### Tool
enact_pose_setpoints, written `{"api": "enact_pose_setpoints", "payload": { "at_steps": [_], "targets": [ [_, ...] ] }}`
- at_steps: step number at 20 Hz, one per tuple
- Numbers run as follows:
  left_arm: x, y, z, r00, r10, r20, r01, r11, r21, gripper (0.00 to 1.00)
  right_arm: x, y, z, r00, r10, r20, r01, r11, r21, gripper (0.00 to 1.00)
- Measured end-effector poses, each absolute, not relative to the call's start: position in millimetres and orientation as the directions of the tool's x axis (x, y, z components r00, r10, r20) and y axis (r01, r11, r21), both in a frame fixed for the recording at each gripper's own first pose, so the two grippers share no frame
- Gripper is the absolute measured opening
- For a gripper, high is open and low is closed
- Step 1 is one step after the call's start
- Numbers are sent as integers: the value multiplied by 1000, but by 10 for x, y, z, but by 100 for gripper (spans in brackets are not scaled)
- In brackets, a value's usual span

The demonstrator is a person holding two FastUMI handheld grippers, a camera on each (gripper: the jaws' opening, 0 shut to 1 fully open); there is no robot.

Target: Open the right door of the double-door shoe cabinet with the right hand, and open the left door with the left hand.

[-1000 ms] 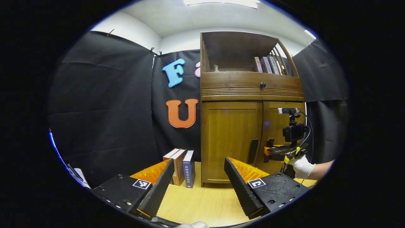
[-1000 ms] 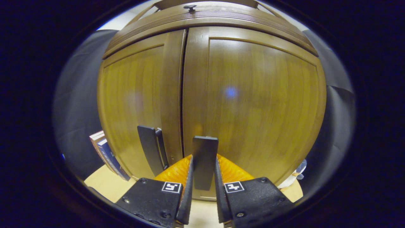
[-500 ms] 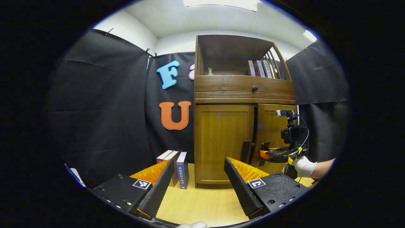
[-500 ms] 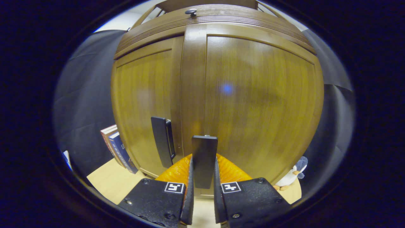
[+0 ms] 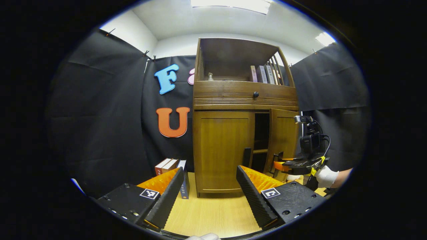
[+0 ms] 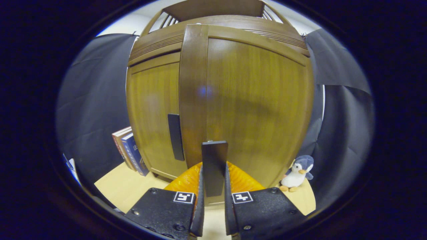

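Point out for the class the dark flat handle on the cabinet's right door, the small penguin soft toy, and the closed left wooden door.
Dark flat handle (image 6: 214, 168), right gripper view: its middle, between the fingers.
Penguin soft toy (image 6: 295, 175), right gripper view: its white belly.
Left wooden door (image 5: 223, 148), left gripper view: its centre panel.

Light comes from above: in the left gripper view a ceiling panel (image 5: 230, 4) at the top centre is blown out to white, and a smaller lamp (image 5: 324, 38) glares at the upper right. The cabinet (image 5: 223, 146) at centre is evenly lit and sharp, while the gap behind its open door falls into deep shadow. The cloth walls stay dim. Fisheye distortion bends straight edges outward toward the rim in both views. In the right gripper view the door (image 6: 253, 110) bulges strongly and looks slightly soft, with a faint bluish glare spot (image 6: 202, 90) left of centre and broad dull reflections across its surface.
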State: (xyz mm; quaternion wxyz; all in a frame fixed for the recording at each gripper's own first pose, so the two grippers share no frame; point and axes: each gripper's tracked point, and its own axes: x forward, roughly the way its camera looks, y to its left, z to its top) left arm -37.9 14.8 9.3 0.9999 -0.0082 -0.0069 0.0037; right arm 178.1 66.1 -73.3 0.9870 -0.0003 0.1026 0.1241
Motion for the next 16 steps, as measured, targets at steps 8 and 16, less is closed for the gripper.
{"api": "enact_pose_setpoints", "payload": {
  "at_steps": [8,16],
  "targets": [
    [-462,-63,92,995,-98,8,98,995,-11,95,1295,215,-801,966,160,-203,-147,986,78,27],
    [-487,-548,69,974,-228,-12,228,974,-15,95,863,-306,-924,975,71,-209,-41,989,145,13]
  ]
}}
